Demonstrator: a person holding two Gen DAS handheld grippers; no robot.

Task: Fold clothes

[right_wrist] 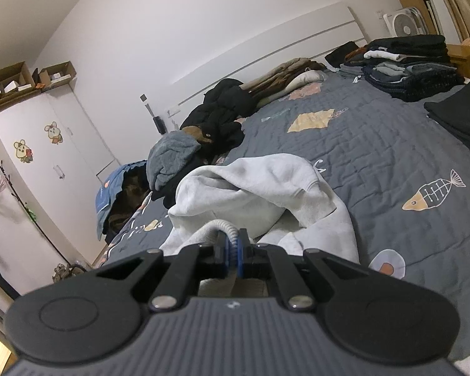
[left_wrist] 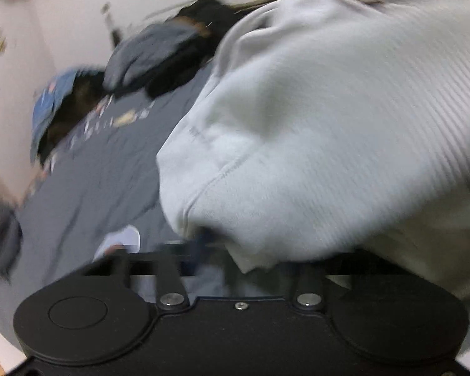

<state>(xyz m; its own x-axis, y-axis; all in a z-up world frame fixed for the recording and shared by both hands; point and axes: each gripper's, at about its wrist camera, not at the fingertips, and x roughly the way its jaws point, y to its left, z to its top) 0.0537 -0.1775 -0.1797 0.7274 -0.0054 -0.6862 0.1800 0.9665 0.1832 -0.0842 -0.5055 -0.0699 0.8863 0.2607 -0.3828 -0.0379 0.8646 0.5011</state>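
Right gripper (right_wrist: 233,246) clenched on ribbed hem of grey sweatshirt (right_wrist: 266,188); left gripper (left_wrist: 235,250) closed, hold unconfirmed under fabric. Risk: hem slipping out, garment bunching on bed (right_wrist: 376,144).

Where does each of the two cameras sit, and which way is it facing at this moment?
Left wrist view: on the left claw, tilted down at the bed; the pale sweatshirt fills the frame and hides the claw's tips. Only the black claw body shows; picture blurred.
Right wrist view: on the right claw, looking across the grey quilt toward the headboard and wardrobe; its blue pads pinch the sweatshirt's ribbed edge.
Shared: the sweatshirt, the quilt, the dark clothes heap and the blue garment.
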